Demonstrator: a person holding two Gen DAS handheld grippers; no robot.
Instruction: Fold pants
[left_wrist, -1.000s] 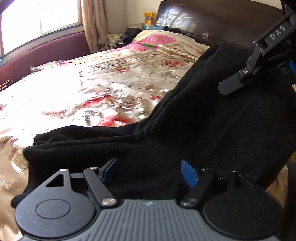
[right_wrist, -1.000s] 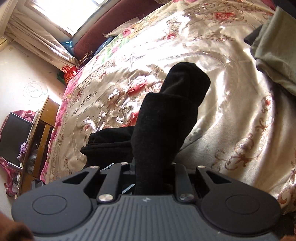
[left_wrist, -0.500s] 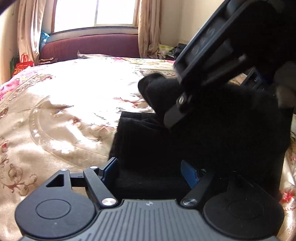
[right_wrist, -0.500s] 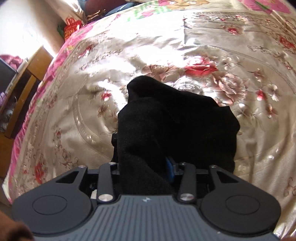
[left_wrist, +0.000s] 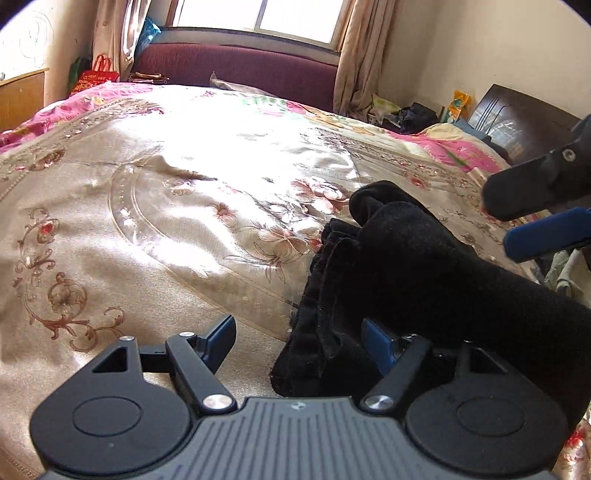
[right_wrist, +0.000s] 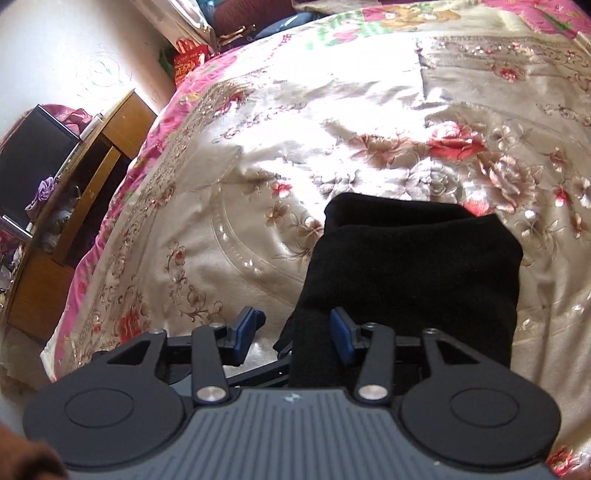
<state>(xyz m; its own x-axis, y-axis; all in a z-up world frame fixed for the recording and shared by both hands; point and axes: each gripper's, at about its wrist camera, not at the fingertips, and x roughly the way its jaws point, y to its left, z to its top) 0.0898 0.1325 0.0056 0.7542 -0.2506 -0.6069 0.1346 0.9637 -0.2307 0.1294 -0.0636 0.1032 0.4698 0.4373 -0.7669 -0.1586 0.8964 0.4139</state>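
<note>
The black pants (left_wrist: 413, 266) lie in a folded bundle on the floral bedspread (left_wrist: 166, 221), at the right in the left wrist view. My left gripper (left_wrist: 299, 325) is open wide at the bundle's near left edge. Its right pad is against the cloth and its left pad stands over bare bedspread. In the right wrist view the pants (right_wrist: 413, 266) form a thick rectangle. My right gripper (right_wrist: 292, 314) hangs over their near left corner. Its jaws are opening; the cloth's edge sits between the pads and they do not press on it. The right gripper's fingers (left_wrist: 535, 184) show at upper right.
A maroon window seat (left_wrist: 236, 62) and curtains run along the far side of the bed. A dark headboard (left_wrist: 524, 114) stands at the far right. A wooden cabinet (right_wrist: 74, 192) is beside the bed's left edge. A red bag (left_wrist: 96, 75) stands near the window.
The right gripper carried a fold of the pants over the rest, then opened and released it. The left gripper rolled and swung toward the window; the pants no longer fill its jaws.
</note>
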